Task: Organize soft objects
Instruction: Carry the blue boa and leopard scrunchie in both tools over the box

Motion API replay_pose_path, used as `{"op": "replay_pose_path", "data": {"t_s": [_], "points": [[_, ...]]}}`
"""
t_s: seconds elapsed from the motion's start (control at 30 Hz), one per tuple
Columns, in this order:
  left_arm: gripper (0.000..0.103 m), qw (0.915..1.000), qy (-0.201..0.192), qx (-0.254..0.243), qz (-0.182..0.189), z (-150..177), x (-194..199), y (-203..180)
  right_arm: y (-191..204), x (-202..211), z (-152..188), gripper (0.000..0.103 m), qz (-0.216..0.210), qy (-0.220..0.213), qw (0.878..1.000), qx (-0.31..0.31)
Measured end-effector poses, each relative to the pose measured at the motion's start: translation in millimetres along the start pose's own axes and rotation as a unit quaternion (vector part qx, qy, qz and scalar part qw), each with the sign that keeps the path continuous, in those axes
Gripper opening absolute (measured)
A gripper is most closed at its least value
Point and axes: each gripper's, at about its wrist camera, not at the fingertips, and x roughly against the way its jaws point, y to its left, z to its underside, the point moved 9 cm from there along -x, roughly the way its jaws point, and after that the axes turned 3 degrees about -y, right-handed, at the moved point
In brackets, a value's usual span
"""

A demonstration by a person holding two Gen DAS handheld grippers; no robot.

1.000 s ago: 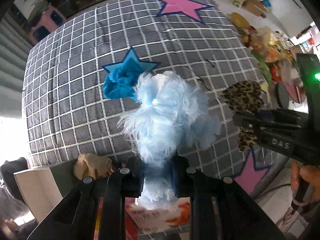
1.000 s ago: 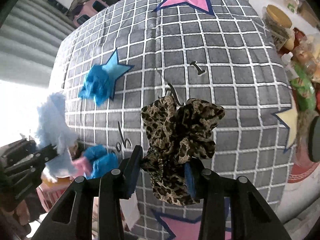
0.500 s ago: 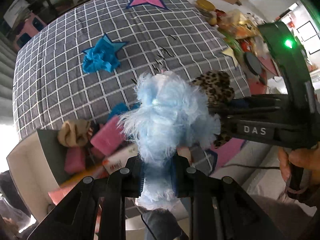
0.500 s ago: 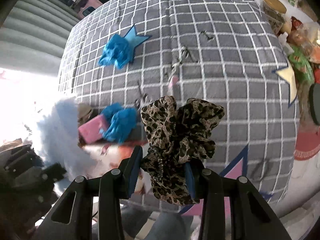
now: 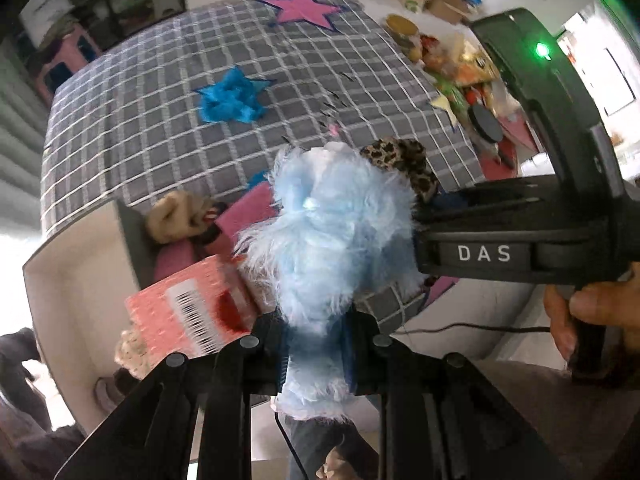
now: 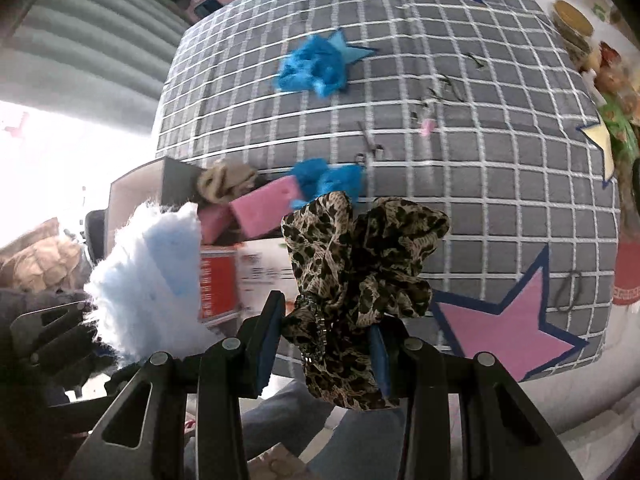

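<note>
A grey checked bed carries one blue scrunchie at 12 o'clock. The box holds several soft items. Left tool clenches a fluffy scrunchie; right tool clenches a leopard scrunchie. Roughly three remain.

- Packed box at the near edge of the checked blanket: crammed with a pink sponge, beige scrunchie and pink packet, little room inside.
- Just right of the box: blocked by the right gripper and its leopard scrunchie.
- Beyond the box: bare blanket, only a blue scrunchie well apart.
- Far right of the box: clutter past the blanket's edge.
</note>
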Motion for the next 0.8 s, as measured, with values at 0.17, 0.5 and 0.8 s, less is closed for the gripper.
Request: {"op": "replay_pose_path", "data": {"t_s": [0.17, 0.5, 0.8], "points": [[0.023, 0.9981, -0.035, 0.05, -0.009, 7.8, 23.7, 32.6, 39.1, 4.0, -11.1, 0.041, 0.002, -0.007, 0.999, 0.046], [0.023, 0.9794, -0.101, 0.167, -0.051, 34.2, 68.9, 110.7, 133.4, 12.7, -33.1, 0.041, -0.005, -0.023, 0.988, 0.154], [0.023, 0.9525, -0.111, 0.266, -0.097, 91.7, 87.2, 183.5, 213.4, -7.9, -20.8, 0.041, -0.027, 0.001, 0.97, 0.241]]}}
